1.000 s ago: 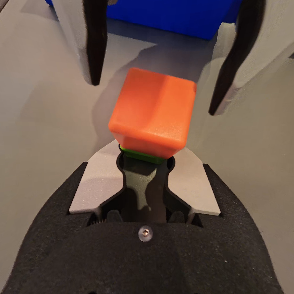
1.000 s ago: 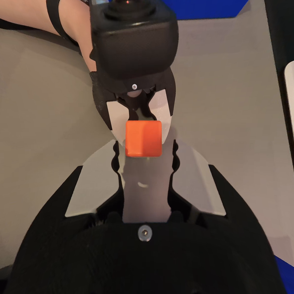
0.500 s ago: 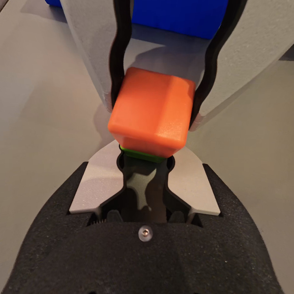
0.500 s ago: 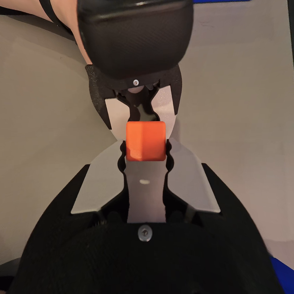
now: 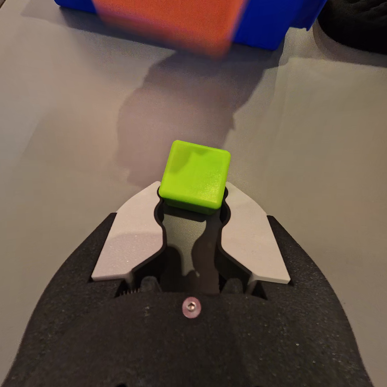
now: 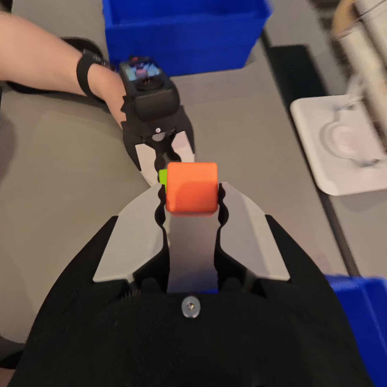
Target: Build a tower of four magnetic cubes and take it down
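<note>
I am working over a grey table (image 6: 240,125). A blue bin (image 6: 184,35) is sitting at its far side, a second blue bin (image 6: 364,326) is showing at the near right edge of the right wrist view, and a white tray (image 6: 339,146) is lying off to the right, blurred.

My right gripper (image 6: 191,194) is gripping the orange cube (image 6: 191,188) between its fingertips, jaws narrowed onto the cube's two sides. The cube is sitting right at the tips, lifted clear of the table. In the left wrist view it is showing only as a blurred orange block (image 5: 167,23) high up, well apart from the green cube (image 5: 194,178).

My left gripper (image 5: 193,194) is clamping the green cube, jaws closed in on its sides, the cube poking up at the fingertips. In the right wrist view my left hand (image 6: 106,92) is holding that gripper (image 6: 165,167), and a sliver of green cube (image 6: 163,177) is peeking out just left of the orange one, partly hidden behind it.
</note>
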Demonstrator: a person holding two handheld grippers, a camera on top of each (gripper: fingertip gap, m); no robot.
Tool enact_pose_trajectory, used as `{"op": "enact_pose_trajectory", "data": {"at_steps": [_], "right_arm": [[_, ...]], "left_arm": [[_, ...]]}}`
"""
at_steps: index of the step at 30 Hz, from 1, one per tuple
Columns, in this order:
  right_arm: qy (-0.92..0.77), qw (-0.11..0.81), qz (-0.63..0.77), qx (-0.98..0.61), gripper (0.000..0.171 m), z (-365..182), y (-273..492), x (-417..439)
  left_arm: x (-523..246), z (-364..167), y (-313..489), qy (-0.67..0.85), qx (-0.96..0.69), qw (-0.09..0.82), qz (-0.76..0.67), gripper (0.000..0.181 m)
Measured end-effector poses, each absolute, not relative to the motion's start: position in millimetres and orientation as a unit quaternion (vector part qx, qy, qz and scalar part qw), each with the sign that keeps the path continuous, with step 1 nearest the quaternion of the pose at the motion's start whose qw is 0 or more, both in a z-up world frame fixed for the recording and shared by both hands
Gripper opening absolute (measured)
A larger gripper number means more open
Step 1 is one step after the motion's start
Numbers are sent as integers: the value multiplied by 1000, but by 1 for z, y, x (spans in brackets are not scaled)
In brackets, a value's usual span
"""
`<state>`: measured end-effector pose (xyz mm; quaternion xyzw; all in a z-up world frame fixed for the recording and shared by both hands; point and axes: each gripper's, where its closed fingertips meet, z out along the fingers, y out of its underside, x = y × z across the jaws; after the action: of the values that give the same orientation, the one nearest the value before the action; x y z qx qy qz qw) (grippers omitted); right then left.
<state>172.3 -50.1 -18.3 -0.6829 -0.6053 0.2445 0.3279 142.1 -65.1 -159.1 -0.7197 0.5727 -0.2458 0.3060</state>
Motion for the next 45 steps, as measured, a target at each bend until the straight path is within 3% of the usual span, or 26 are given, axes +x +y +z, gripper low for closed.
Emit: {"op": "enact_pose_trajectory", "data": {"at_steps": [5,10,13,16,22,30,38,42,45], "right_arm": [[-488,419,232,-730,49,38,-35,274],[-490,290,256,-781,49,-39,-48,342],[-532,201,284,-772,49,-89,-59,338],[-566,175,292,-751,49,-113,-60,324],[-573,173,278,-751,49,-121,-59,325],[-527,62,264,-805,55,-142,-79,345],[-566,88,241,-783,52,-141,-70,328],[-531,87,236,-809,58,-137,-67,334],[-517,131,225,-816,58,-121,-58,343]], "left_arm": [[142,-159,-66,573,-719,306,-247,51],[142,-159,-66,573,-719,306,-247,51],[142,-159,-66,573,-719,306,-247,51],[142,-159,-66,573,-719,306,-247,51],[142,-159,-66,573,-719,306,-247,51],[142,-159,-66,573,-719,306,-247,51],[143,-159,-66,573,-719,307,-247,51],[143,-159,-66,573,-719,307,-248,51],[143,-159,-66,573,-719,307,-247,51]]}}
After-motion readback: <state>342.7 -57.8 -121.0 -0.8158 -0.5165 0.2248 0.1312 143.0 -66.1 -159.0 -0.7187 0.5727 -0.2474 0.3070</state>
